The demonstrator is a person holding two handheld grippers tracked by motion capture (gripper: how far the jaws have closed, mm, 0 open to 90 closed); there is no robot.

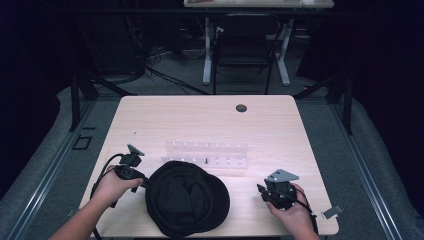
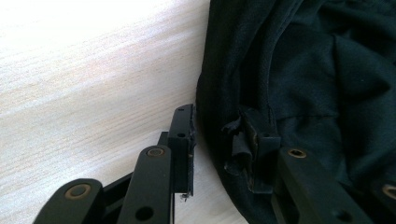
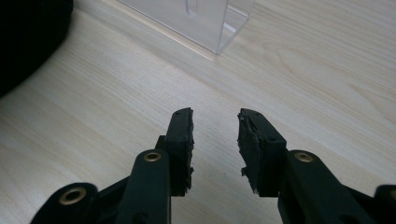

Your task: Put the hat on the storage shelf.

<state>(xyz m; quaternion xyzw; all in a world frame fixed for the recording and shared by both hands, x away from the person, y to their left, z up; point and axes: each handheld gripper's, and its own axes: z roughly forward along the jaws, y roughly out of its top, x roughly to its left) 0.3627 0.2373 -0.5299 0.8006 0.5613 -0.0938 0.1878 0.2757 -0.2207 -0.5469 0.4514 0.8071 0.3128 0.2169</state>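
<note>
A black cap lies at the table's front middle, hollow side up. My left gripper is at its left rim. In the left gripper view the jaws stand open and straddle the cap's rim, one jaw outside over the wood and the other inside against the fabric. My right gripper hovers to the right of the cap, apart from it. Its jaws are open over bare wood with nothing between them. The cap's edge shows at the far left of the right gripper view.
A clear plastic rack with a row of small pegs stands just behind the cap; its corner lies ahead of my right gripper. A cable hole sits in the light wooden table. A small tag lies at the front right edge.
</note>
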